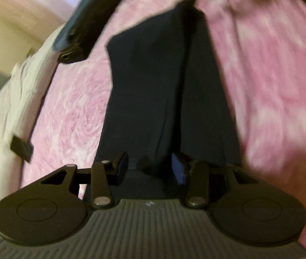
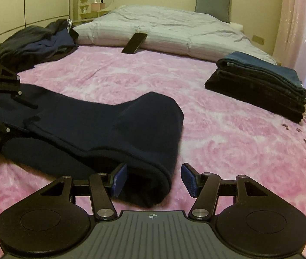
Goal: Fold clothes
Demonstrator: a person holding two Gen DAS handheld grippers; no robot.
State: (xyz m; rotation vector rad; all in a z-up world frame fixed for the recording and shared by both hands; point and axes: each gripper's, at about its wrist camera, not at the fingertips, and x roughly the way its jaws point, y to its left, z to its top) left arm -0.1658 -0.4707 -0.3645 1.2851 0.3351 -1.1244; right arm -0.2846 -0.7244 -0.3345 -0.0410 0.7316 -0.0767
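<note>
Dark navy garment (image 2: 101,125) lies lengthwise on the pink bed (image 2: 228,142), one end inside each open claw: right claw (image 2: 150,181), left claw (image 1: 150,168)

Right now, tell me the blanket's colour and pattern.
Pink blanket with a paler rose-swirl pattern, clearest in the right wrist view.

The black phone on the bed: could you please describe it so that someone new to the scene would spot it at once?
Start from the pink fleece blanket covering the bed and follow it back to the rolled pale grey quilt. The flat black rectangular phone leans against the quilt's front edge. Unlike the heaped dark clothes and the neat stack of folded dark trousers, it is small, rigid and glossy.
</note>
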